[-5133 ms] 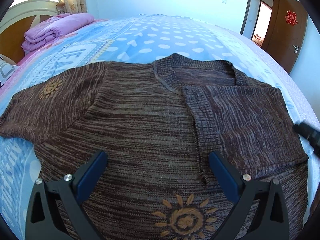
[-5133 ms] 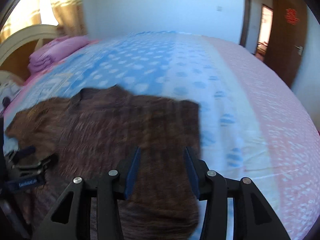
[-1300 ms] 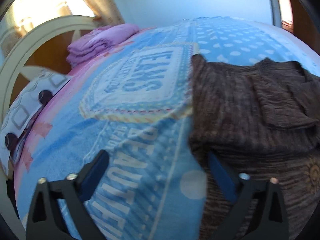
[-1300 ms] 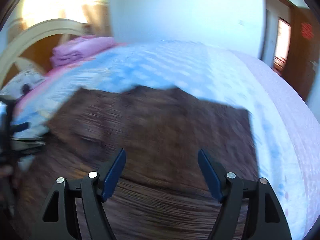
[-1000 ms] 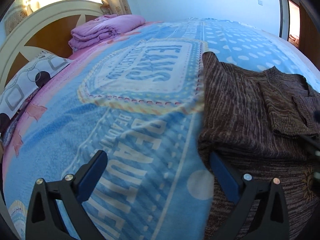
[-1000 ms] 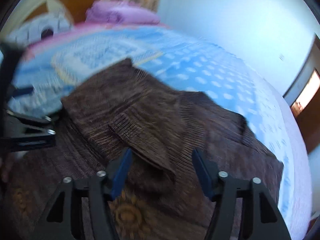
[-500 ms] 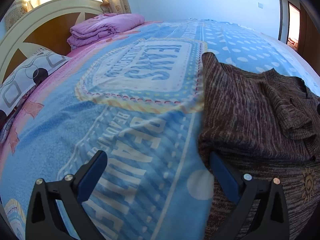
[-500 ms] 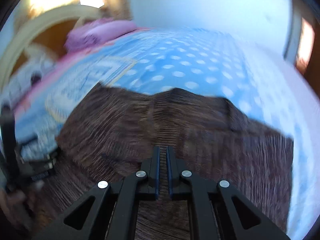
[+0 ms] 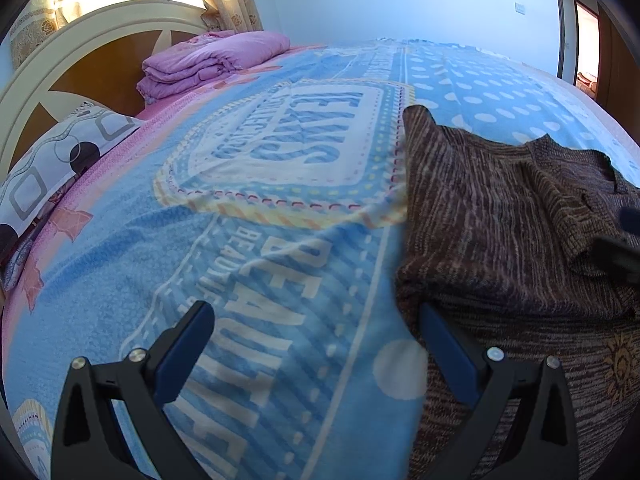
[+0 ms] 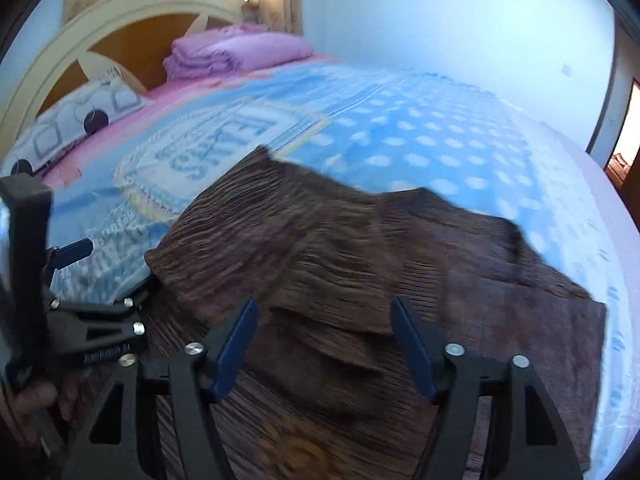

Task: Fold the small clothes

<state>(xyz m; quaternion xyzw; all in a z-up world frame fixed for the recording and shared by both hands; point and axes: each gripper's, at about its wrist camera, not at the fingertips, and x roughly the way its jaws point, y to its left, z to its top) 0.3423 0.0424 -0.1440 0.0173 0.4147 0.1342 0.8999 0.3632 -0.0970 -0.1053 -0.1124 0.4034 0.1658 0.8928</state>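
A brown knitted sweater (image 9: 500,216) lies on the blue bedspread (image 9: 280,184), both sleeves folded in over its body. It fills the lower middle of the right wrist view (image 10: 360,264). My left gripper (image 9: 316,340) is open and empty, low over the bedspread at the sweater's left edge, its right finger against the knit. It also shows in the right wrist view (image 10: 104,280). My right gripper (image 10: 324,336) is open and empty just above the folded left sleeve. Its tip shows in the left wrist view (image 9: 624,248).
A folded purple quilt (image 9: 208,64) and a patterned pillow (image 9: 52,160) lie by the cream and wood headboard (image 9: 80,52). A doorway (image 9: 586,48) stands at the far right. The bedspread stretches wide to the left of the sweater.
My right gripper was shut half a second ago and has opened; the left sleeve it carried now lies folded over the sweater's body. My left gripper has hardly moved.
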